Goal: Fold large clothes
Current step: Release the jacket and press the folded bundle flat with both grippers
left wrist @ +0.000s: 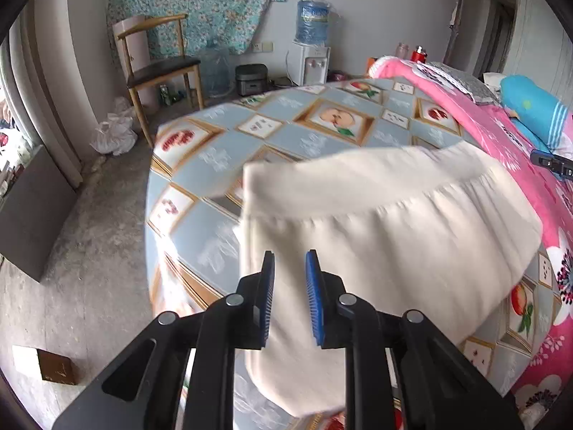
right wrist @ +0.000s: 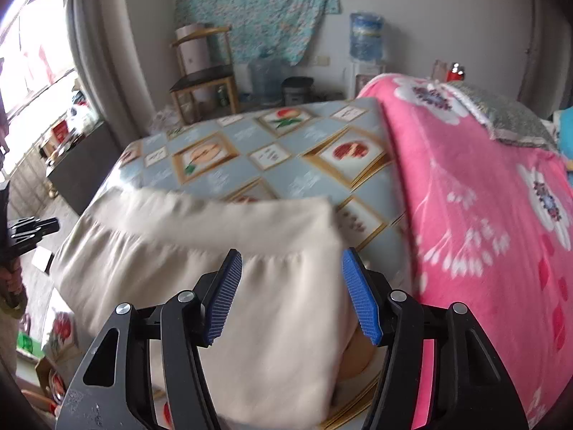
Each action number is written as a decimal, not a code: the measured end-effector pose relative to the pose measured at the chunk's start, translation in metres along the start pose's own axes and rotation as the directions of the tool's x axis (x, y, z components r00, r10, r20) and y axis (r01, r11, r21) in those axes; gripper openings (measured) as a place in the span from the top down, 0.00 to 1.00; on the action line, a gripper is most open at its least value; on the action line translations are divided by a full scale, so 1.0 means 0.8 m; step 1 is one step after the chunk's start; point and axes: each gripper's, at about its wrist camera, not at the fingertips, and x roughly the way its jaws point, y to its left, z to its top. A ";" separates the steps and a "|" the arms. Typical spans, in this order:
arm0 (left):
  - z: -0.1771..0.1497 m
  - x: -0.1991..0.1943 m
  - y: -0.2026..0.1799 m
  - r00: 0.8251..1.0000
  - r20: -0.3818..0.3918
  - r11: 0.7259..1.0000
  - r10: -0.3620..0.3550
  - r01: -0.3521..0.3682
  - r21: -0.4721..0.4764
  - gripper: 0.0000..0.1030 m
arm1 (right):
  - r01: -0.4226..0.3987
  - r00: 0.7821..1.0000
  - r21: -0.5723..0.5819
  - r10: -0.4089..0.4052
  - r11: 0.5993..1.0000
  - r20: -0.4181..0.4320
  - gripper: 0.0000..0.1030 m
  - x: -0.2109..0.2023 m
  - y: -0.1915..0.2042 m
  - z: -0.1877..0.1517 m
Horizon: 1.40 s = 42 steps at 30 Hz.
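Note:
A cream garment with a gathered elastic waistband (left wrist: pixel 386 236) lies folded on the bed's blue fruit-print sheet (left wrist: pixel 286 132). It also shows in the right wrist view (right wrist: pixel 215 286). My left gripper (left wrist: pixel 290 286) is open and empty, hovering over the garment's left part. My right gripper (right wrist: pixel 292 290) is open wide and empty, over the garment's right edge. The tip of the right gripper (left wrist: pixel 553 165) shows at the far right of the left wrist view. The left gripper (right wrist: pixel 25 233) shows at the left edge of the right wrist view.
A pink flowered blanket (right wrist: pixel 483 215) covers the bed's right side, with a blue pillow (left wrist: pixel 533 107) on it. A wooden chair (left wrist: pixel 157 68), water dispenser (left wrist: pixel 311 46), rice cooker (left wrist: pixel 250 79) and white bags (left wrist: pixel 112 132) stand on the floor beyond the bed. A small box (left wrist: pixel 46 363) lies on the floor at left.

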 end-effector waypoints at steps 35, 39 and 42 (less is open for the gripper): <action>-0.074 0.041 -0.179 0.994 0.074 0.994 0.083 -0.089 0.069 0.53 | 0.000 1.000 -0.054 -0.002 0.999 -0.026 0.43 0.077 0.218 -0.127; -0.074 0.015 -0.162 0.996 0.070 0.998 0.049 -0.051 0.024 0.53 | 0.002 1.000 -0.065 -0.002 0.998 -0.002 0.43 0.043 0.211 -0.120; -0.075 -0.007 -0.145 0.991 0.108 0.997 0.079 -0.080 -0.003 0.50 | 0.104 0.992 -0.052 -0.099 0.993 0.077 0.38 0.007 0.188 -0.117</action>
